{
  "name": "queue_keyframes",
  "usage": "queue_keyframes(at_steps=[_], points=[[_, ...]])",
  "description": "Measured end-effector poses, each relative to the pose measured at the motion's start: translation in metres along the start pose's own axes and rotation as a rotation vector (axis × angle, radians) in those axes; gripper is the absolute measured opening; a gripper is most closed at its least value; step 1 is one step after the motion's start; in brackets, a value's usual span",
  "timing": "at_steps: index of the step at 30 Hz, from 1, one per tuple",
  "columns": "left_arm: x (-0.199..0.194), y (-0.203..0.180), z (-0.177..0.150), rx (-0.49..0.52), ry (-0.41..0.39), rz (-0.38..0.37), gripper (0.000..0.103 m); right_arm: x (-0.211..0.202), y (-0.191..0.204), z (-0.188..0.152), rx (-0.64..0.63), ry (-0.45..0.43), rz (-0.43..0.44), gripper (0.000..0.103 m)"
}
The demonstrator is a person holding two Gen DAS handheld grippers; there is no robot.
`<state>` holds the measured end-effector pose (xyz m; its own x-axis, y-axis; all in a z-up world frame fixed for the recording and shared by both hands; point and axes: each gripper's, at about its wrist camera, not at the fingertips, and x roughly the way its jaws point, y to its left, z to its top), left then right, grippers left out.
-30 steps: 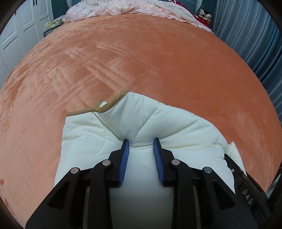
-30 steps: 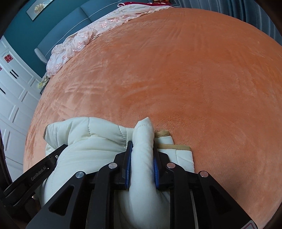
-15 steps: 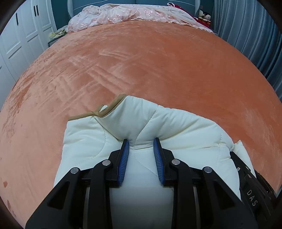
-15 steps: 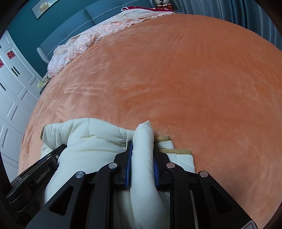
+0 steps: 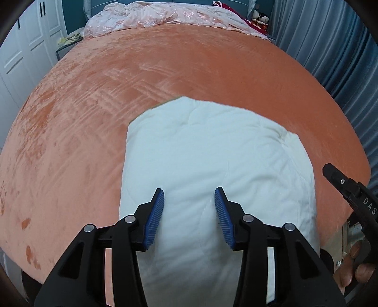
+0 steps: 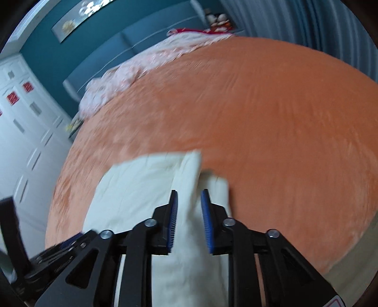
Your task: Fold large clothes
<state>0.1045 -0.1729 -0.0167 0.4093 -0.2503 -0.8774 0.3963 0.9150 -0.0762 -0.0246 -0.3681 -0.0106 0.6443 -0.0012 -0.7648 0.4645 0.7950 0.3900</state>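
Note:
A cream quilted padded garment (image 5: 212, 160) lies folded on the orange bedspread (image 5: 165, 70) near the bed's front edge. My left gripper (image 5: 189, 196) is open, its blue pads apart above the garment and holding nothing. In the right wrist view, which is blurred, the garment (image 6: 141, 184) shows with a raised fold standing between the pads of my right gripper (image 6: 188, 196); the jaws stand slightly apart around that fold. The right gripper's body also shows in the left wrist view (image 5: 349, 189) at the right edge.
A pink floral quilt (image 5: 170, 14) is bunched at the head of the bed. White wardrobe doors (image 5: 21, 54) stand at the left, blue-grey curtains (image 5: 330, 47) at the right. A teal headboard wall (image 6: 70, 47) is behind.
My left gripper has opened wider and drawn back and up from the garment. My right gripper has lifted and its jaws have widened around the fold. The garment now lies flatter.

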Motion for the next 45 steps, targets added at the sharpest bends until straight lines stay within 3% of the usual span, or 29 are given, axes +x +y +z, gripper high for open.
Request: queue_keyframes(at_steps=[4, 10, 32, 35, 37, 38, 39, 41, 42, 45], points=[[-0.005, 0.000, -0.023, -0.022, 0.022, -0.001, 0.043, 0.013, 0.003, -0.027, -0.048, 0.108, -0.037, 0.006], [0.003, -0.007, -0.034, -0.007, 0.025, 0.038, 0.043, 0.029, -0.002, -0.037, -0.037, 0.146, -0.043, 0.005], [0.021, -0.020, -0.042, 0.050, -0.009, 0.145, 0.043, 0.052, 0.013, -0.045, -0.148, 0.130, -0.119, 0.005], [0.015, -0.015, -0.038, 0.030, -0.003, 0.111, 0.043, 0.040, 0.011, -0.039, -0.144, 0.137, -0.086, 0.006], [0.000, 0.000, -0.033, -0.045, 0.003, 0.012, 0.043, 0.016, 0.002, -0.031, -0.072, 0.106, -0.026, 0.010], [-0.010, 0.014, -0.031, -0.109, -0.002, -0.061, 0.043, 0.004, -0.005, -0.030, -0.032, 0.073, -0.004, 0.023], [-0.017, 0.028, -0.032, -0.168, -0.008, -0.116, 0.048, -0.006, -0.012, -0.030, -0.002, 0.040, -0.004, 0.052], [-0.026, 0.058, -0.034, -0.279, -0.019, -0.174, 0.069, -0.019, -0.026, -0.030, 0.048, -0.003, 0.003, 0.074], [-0.027, 0.070, -0.036, -0.331, -0.019, -0.186, 0.075, -0.018, -0.034, -0.031, 0.079, 0.018, 0.032, 0.074], [-0.013, 0.100, -0.047, -0.452, 0.037, -0.243, 0.078, 0.001, -0.055, -0.037, 0.214, 0.124, 0.124, 0.075]])
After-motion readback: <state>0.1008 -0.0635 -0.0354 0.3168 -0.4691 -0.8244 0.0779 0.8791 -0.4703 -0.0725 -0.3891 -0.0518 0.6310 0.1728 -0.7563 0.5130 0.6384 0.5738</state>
